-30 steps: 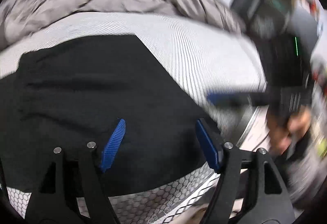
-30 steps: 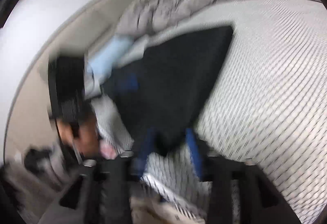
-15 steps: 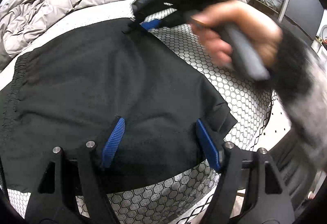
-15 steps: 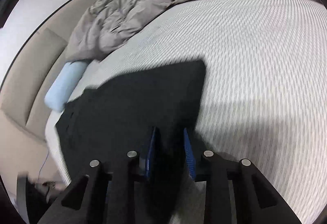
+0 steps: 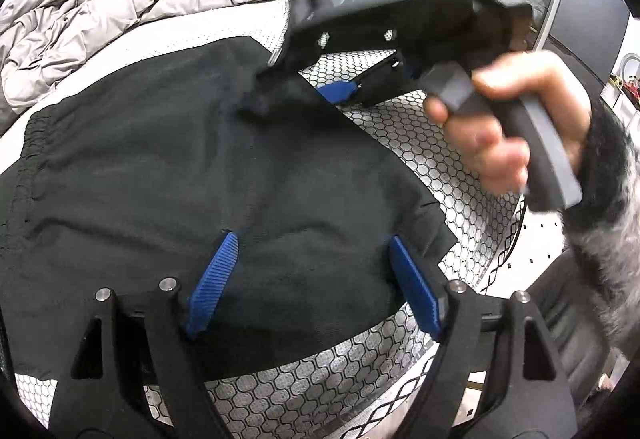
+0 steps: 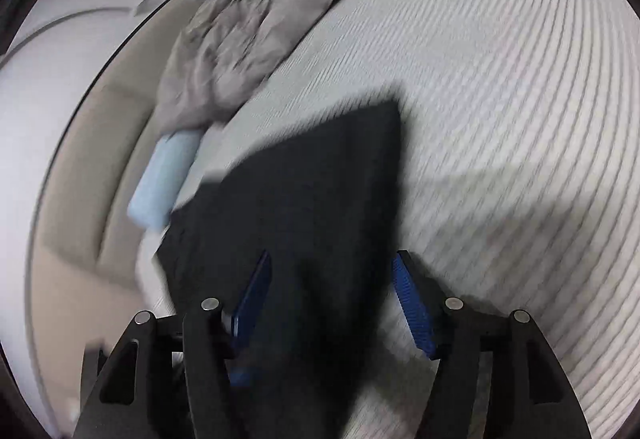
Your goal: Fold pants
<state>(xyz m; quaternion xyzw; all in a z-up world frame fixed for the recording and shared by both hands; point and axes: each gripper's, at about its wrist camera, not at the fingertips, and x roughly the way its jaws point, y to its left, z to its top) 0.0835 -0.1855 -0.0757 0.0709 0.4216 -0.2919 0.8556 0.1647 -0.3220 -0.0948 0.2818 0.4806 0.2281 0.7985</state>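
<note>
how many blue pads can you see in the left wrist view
3. Two are on the left tongs, standing apart over the black pants: one pad left, one right. The third is on the right tongs, at the pants' far corner. Its partner is hidden.

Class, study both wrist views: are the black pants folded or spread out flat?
Folded, at least partly. The black pants form a compact, layered panel on the bed, with no separate legs showing. How many folds, cannot tell.
</note>
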